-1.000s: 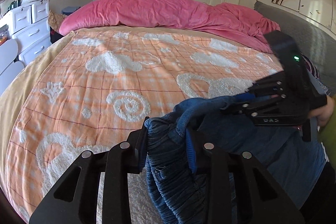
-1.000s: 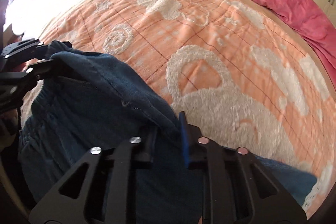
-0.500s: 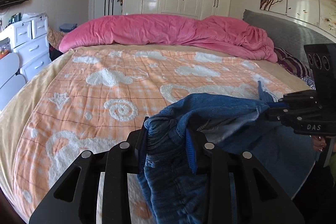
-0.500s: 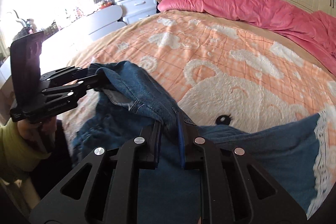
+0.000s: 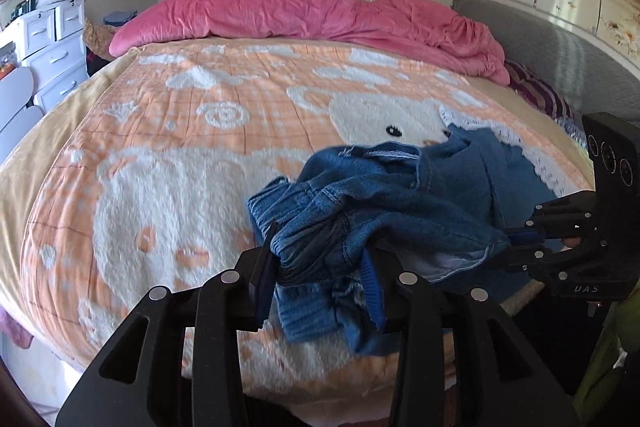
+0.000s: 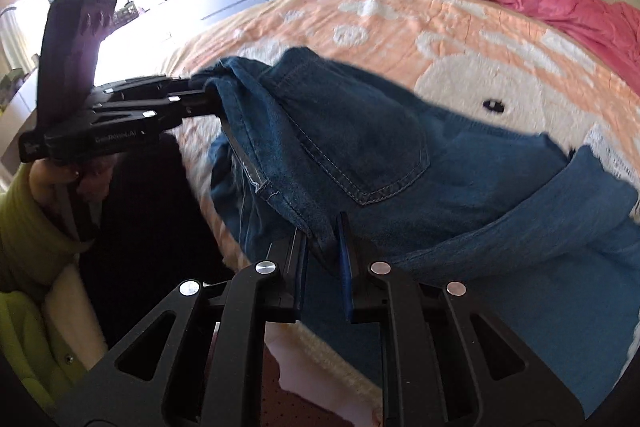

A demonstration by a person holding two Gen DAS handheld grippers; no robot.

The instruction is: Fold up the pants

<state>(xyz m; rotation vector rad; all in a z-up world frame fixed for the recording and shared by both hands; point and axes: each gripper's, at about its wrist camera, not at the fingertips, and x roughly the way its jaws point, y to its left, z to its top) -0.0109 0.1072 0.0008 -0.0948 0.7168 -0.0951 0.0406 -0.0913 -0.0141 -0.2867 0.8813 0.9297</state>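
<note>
Spreading step: small blue denim pants (image 6: 360,131) with an elastic ribbed waistband hang over the near edge of a fuzzy orange-and-white bear blanket (image 5: 192,187). The left gripper (image 5: 320,279), jaws opening, still holds bunched waistband; the right gripper (image 6: 322,259) is clamped on a stitched edge. Next, probably, lay the pants flat.

Open blanket (image 5: 168,155) beyond bunched pants (image 5: 400,203)

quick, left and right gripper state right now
left gripper: fingers opening, bunched waistband of the jeans between them.
right gripper: closed on a thin fold of the jeans.
</note>
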